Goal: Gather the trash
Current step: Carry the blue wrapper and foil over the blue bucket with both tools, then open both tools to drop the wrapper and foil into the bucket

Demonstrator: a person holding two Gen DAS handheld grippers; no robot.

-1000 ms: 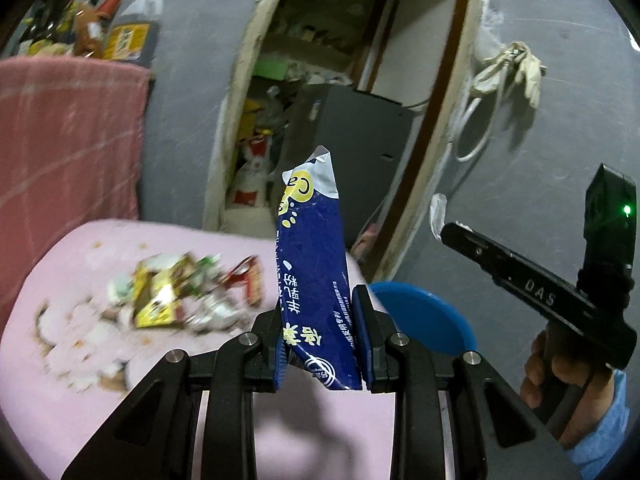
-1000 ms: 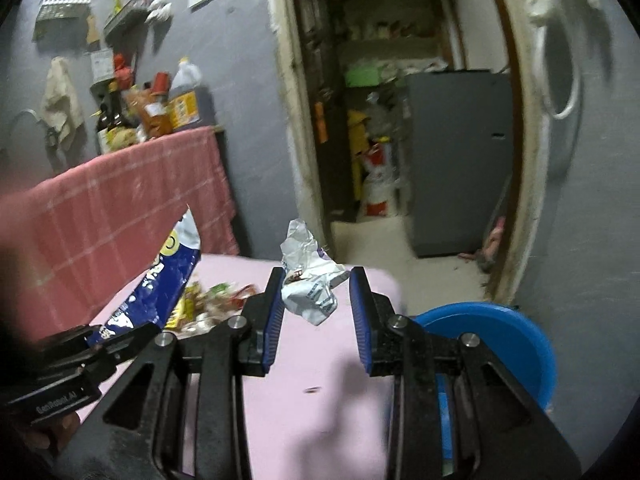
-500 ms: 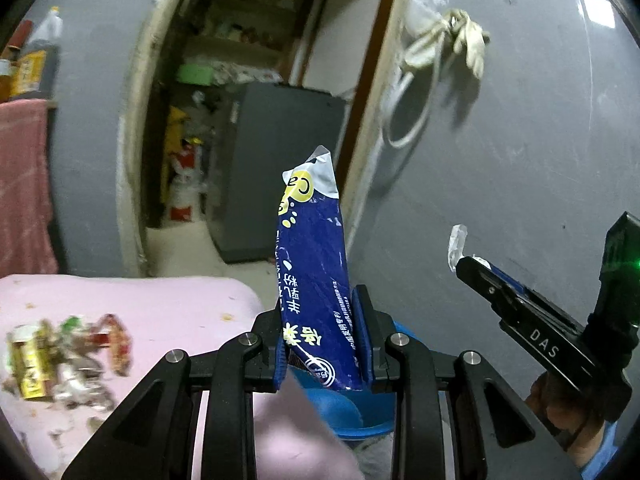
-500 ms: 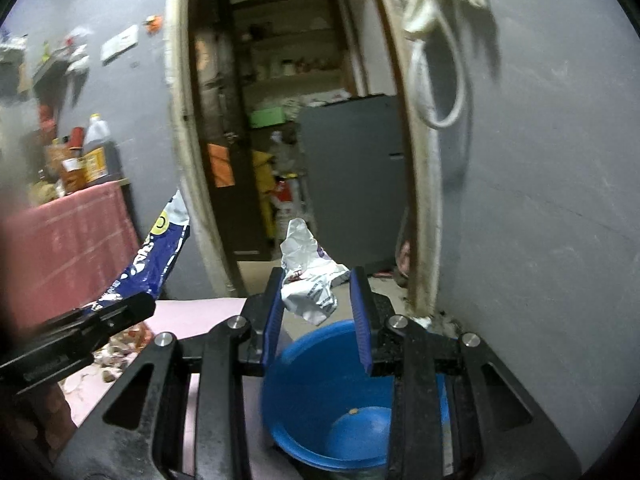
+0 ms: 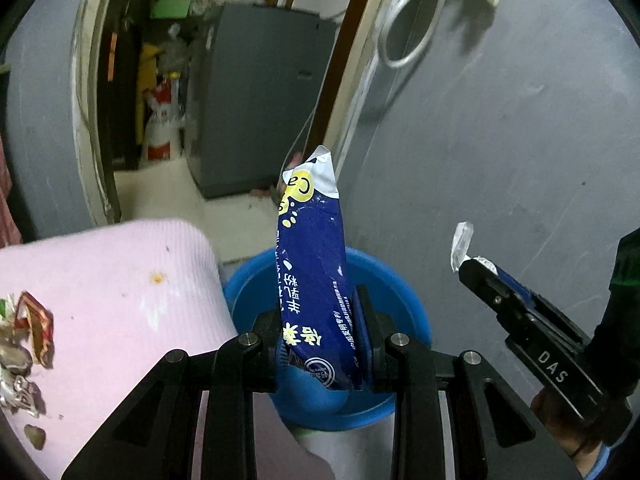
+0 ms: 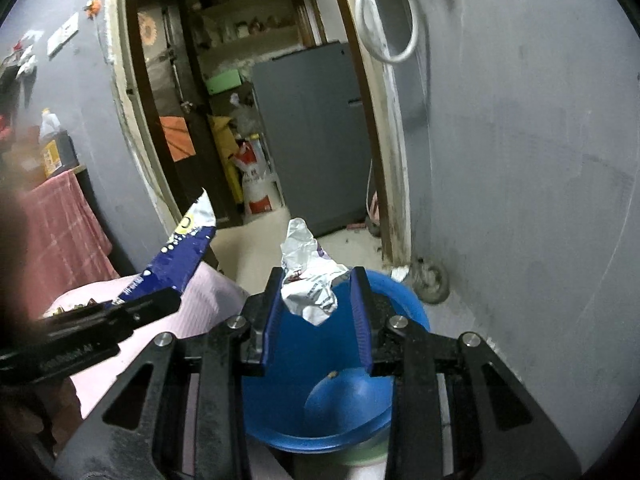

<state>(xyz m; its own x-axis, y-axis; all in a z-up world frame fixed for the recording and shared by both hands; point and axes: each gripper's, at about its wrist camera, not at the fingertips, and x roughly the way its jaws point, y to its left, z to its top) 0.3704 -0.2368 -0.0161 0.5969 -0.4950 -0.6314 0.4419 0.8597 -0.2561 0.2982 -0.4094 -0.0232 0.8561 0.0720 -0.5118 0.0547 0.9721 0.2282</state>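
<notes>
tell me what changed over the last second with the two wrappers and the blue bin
Both grippers swung from over the pink table to above the blue bin. Nothing let go: left gripper still clamps the blue wrapper, right gripper the crumpled white wrapper.

Black tongs (image 5: 320,340) with blue pads (image 6: 270,320), silver screws, white "DAS" lettering.

Left wrist cam looks forward along its fingers, close above the blue bin (image 5: 400,292), table edge (image 5: 120,280) at left, doorway beyond. Right wrist cam sits just right of it, same heading, looking down into the bin (image 6: 404,300). Both share bin, doorway, grey fridge (image 5: 260,92), and each catches the other gripper.
</notes>
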